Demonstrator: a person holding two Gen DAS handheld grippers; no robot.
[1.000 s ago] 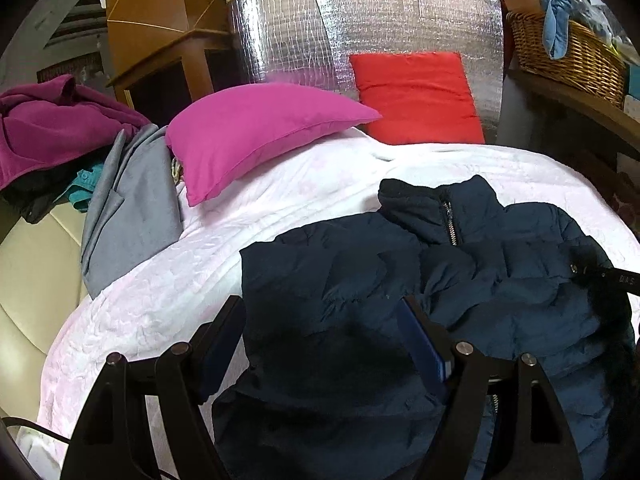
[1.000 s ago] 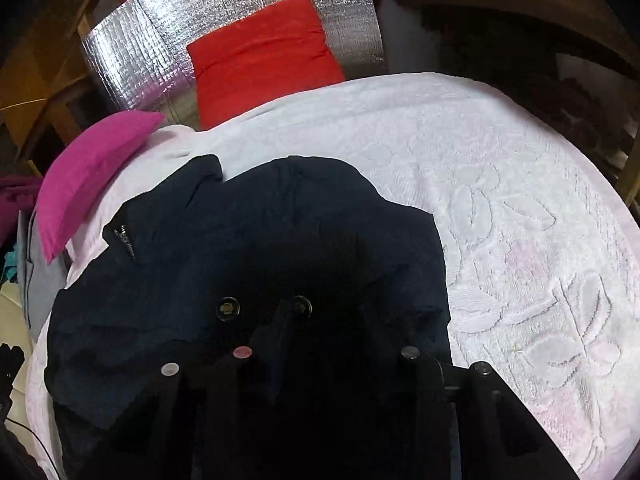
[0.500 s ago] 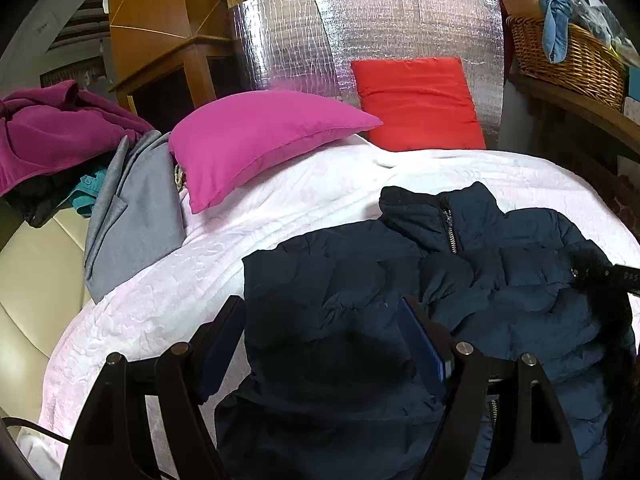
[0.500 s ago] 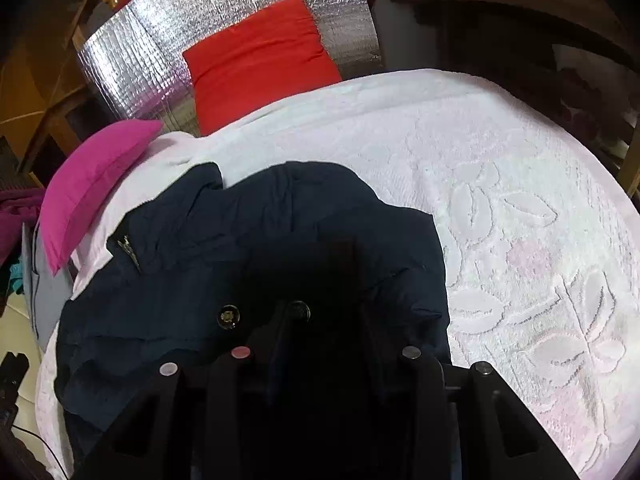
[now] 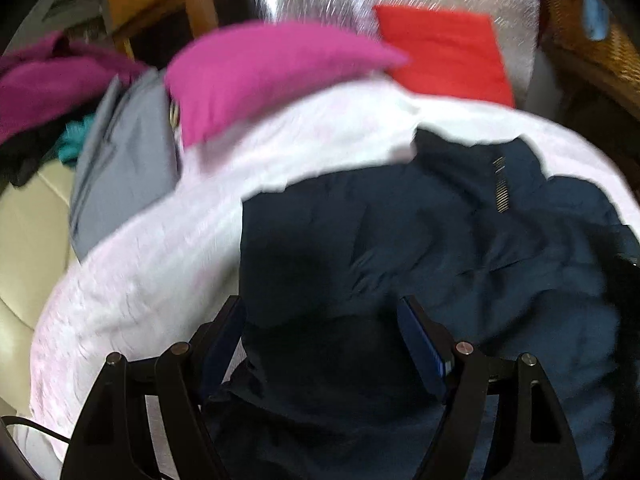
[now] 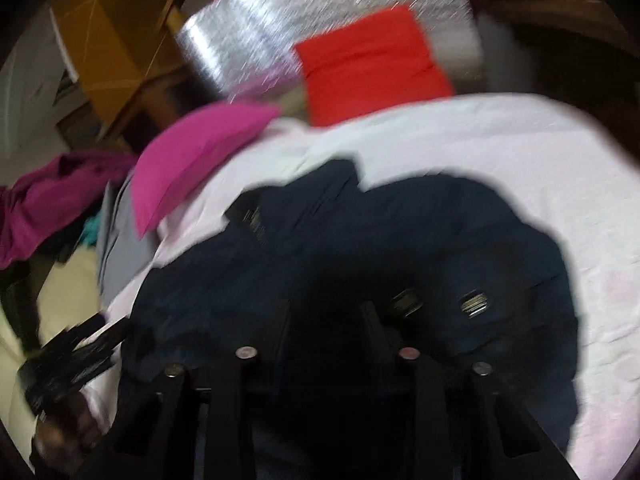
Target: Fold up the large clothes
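We've got the navy puffer jacket [image 5: 460,248] crumpled on the pale pink bedspread [image 5: 160,248], just below the magenta pillow [image 5: 272,68] and red cushion [image 5: 444,52]. Our left gripper [image 5: 322,322] hangs spread wide over the jacket's near edge. The right gripper [image 6: 326,320] has loosened since half a second ago; the jaws stand apart now. Both views went blurry, and the collar shifted.
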